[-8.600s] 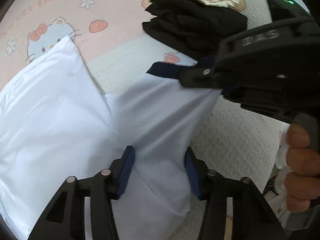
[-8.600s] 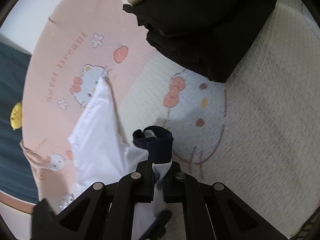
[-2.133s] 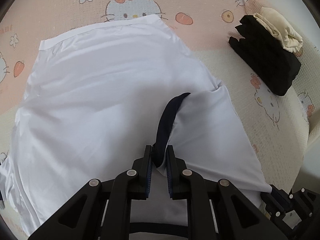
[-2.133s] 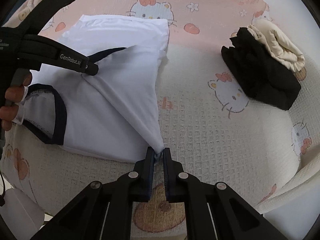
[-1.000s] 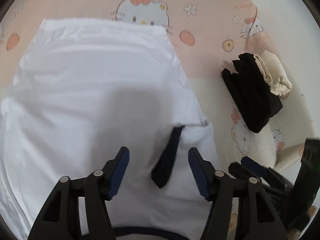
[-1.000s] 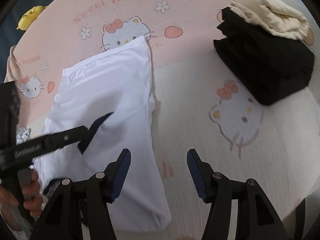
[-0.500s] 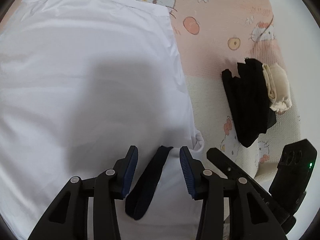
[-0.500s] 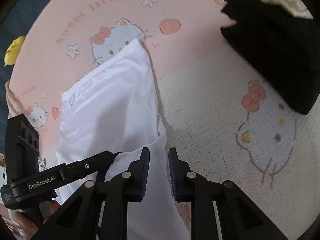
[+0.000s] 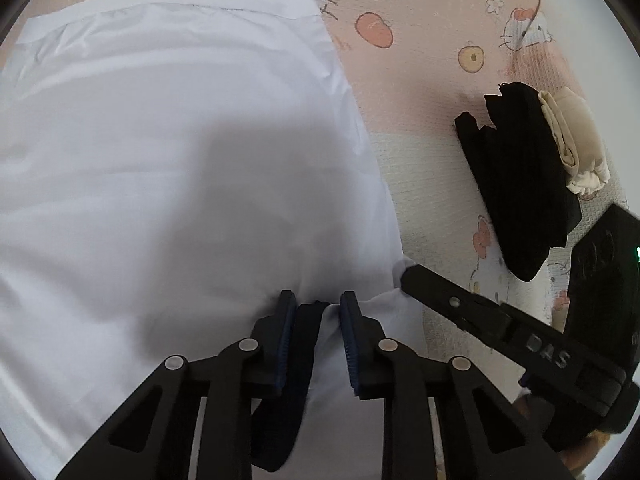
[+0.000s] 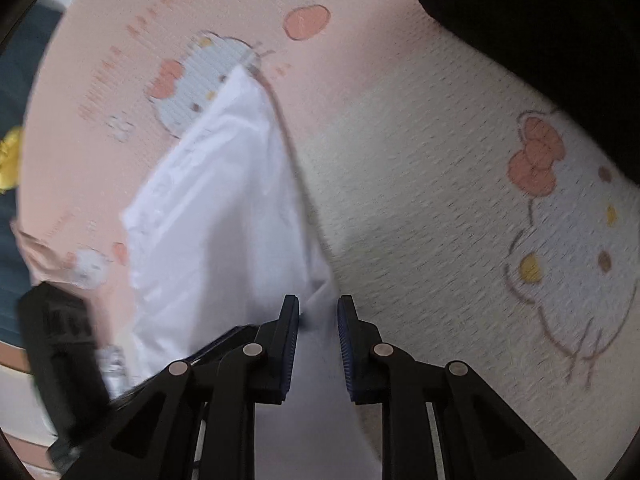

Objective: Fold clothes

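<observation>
Between my left gripper's [image 9: 317, 312] closing pads sit the shirt's [image 9: 168, 152] navy trim [image 9: 308, 320] and white cloth; my right gripper [image 10: 318, 316] stands narrow around its edge. Both bites should be deep before lifting off the blanket [image 9: 424, 80], clear of the folded pile [image 9: 520, 176].

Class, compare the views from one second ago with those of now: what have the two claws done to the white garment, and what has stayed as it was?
Both claws came down to the white garment. The left claw, wide open before, is closing on the navy trim. The right claw, open over the blanket, has narrowed around a white fold. The black and cream pile has not moved.
</observation>
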### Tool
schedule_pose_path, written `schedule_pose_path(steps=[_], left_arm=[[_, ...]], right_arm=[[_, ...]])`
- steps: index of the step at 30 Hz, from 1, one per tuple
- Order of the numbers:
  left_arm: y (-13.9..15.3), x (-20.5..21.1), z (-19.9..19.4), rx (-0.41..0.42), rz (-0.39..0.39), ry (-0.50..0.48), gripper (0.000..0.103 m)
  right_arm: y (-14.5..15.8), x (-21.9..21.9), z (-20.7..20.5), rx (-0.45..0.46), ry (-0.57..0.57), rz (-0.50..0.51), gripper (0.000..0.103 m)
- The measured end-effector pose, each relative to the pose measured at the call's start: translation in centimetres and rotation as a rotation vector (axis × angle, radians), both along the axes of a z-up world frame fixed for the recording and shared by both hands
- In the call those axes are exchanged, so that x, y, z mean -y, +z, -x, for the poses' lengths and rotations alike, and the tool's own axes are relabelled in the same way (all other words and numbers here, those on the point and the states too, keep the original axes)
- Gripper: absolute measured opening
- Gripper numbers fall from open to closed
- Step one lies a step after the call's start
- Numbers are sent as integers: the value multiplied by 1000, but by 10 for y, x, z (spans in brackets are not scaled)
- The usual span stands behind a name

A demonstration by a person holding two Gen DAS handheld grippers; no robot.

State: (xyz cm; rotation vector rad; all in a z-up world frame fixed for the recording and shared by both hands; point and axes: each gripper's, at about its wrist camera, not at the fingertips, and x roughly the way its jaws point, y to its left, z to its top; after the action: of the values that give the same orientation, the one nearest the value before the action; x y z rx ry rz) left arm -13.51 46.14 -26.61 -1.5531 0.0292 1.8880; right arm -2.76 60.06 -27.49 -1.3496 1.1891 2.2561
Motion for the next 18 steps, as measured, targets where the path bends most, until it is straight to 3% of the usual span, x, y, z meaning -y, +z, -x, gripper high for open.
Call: schedule_pose_path(steps=[5, 11, 18], left_arm=[[0, 9, -3, -46, 37, 30, 11], [-2, 21, 1, -35, 31, 69, 10], [-1, 28, -1, -33, 3, 111, 10]], right_arm=[[1, 3, 7, -4, 47, -31, 19], [3, 10, 9, 31, 76, -171, 18], [2, 1, 1, 25, 43, -140, 17]])
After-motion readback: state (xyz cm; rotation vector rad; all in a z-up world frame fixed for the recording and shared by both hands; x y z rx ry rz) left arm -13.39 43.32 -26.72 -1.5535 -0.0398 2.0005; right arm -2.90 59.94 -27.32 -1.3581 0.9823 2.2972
